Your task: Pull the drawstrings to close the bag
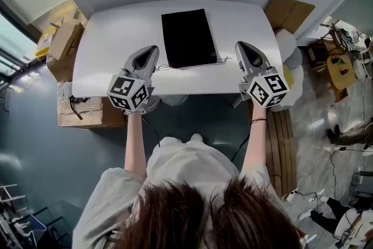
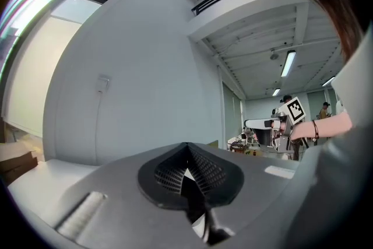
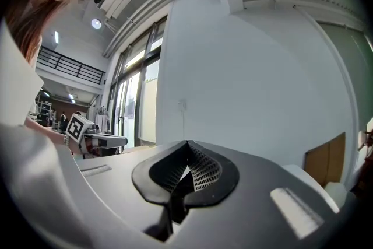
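A flat black bag (image 1: 186, 37) lies on the white table (image 1: 116, 26), its mouth toward me. A thin drawstring (image 1: 162, 67) trails left from the mouth, and another drawstring (image 1: 224, 60) trails right. My left gripper (image 1: 153, 49) rests just left of the mouth and points away from me, level, with its jaws shut. On the other side my right gripper (image 1: 240, 44) does the same, just right of the mouth. In the left gripper view (image 2: 186, 146) and the right gripper view (image 3: 187, 143) the jaws meet and no string shows between them. The bag appears in neither gripper view.
Cardboard boxes (image 1: 65, 38) stand left of the table, with another box (image 1: 87, 111) below its near left corner. A brown box (image 1: 289, 12) sits at the back right. A plain wall rises behind the table. The person's legs are under the near edge.
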### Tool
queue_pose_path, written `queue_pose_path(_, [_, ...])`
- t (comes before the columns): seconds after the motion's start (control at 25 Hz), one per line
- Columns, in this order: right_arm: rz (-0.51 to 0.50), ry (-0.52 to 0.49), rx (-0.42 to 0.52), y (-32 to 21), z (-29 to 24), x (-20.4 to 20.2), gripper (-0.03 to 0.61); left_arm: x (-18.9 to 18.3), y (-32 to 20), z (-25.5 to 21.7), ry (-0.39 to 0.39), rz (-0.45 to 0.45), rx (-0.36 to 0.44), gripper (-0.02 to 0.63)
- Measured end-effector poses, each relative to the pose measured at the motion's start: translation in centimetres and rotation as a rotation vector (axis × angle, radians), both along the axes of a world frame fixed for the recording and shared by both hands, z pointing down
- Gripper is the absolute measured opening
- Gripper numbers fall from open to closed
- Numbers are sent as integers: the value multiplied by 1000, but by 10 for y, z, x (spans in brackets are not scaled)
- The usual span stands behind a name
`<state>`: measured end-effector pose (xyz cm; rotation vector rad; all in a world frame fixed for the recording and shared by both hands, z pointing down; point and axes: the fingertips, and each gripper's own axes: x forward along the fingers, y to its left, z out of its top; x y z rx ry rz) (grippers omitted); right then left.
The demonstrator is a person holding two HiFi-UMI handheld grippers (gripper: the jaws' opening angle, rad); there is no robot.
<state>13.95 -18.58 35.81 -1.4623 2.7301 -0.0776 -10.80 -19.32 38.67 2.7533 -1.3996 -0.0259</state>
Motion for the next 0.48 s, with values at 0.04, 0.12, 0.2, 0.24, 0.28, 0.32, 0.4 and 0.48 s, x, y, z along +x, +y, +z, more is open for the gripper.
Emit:
queue_pose_path(0.04, [-11, 1, -3, -2, 1, 0, 14, 0, 0, 1, -2, -11, -2, -6])
queue_pose_path(0.12, [-28, 1, -9, -6, 4, 1, 14, 0, 1, 4, -7, -26, -7, -6])
queue_pose_path(0.2, [-40, -1, -14, -11, 7, 0, 14, 0, 1, 7, -10, -38, -14, -6])
queue_pose_path(0.24, [-45, -2, -17, -14, 9, -1, 14, -1, -1, 9, -11, -44, -19, -6])
queue_pose_path(0.28, [-51, -2, -21, -16, 11, -3, 14, -2, -2, 12, -13, -49, -24, -6])
queue_pose_path(0.32, [-56, -2, -26, -18, 13, -5, 14, -3, -4, 14, -15, -53, -30, -6])
queue_pose_path(0.4, [-62, -1, -36, -23, 17, -8, 14, -6, -9, 17, -22, -57, -39, -6])
queue_pose_path(0.48, [-64, 0, -43, -31, 20, -10, 14, -8, -15, 19, -26, -56, -44, -6])
